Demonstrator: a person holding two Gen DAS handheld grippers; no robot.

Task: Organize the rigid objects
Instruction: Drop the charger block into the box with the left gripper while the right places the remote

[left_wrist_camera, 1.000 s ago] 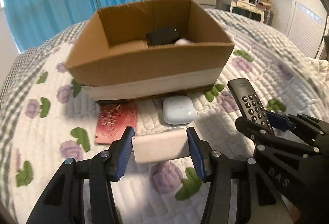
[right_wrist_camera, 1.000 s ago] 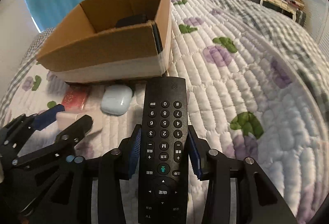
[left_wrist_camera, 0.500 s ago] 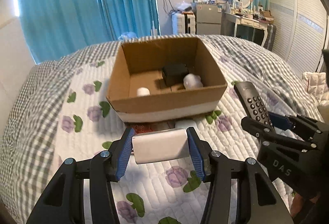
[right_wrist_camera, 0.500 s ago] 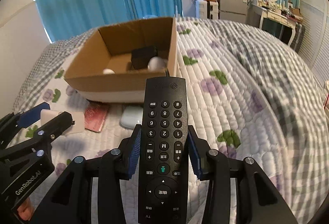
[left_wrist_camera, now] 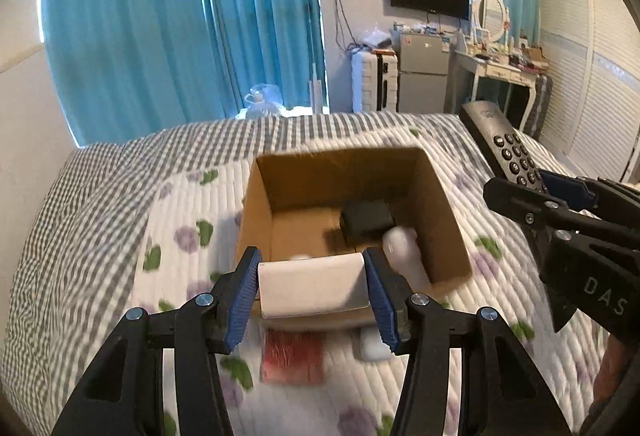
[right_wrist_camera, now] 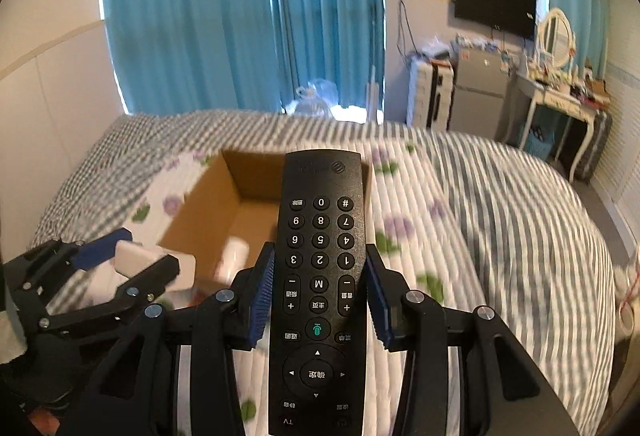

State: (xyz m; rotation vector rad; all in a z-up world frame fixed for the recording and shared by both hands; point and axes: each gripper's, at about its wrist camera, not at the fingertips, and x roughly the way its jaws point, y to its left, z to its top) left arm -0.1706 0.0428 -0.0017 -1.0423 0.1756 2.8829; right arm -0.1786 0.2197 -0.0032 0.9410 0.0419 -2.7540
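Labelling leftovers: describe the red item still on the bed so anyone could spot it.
Start at the open cardboard box on the quilted bed. On the quilt just outside its near wall lies the flat red card-like item, beside a pale rounded case. It is the only red, flat thing there.

We read digits 0–9, "#", "M", "+", "−" and "TV" on the remote, all upside down from the right wrist view; its Chinese key labels are too small to read. "DAS" stands in white letters on the right gripper body.
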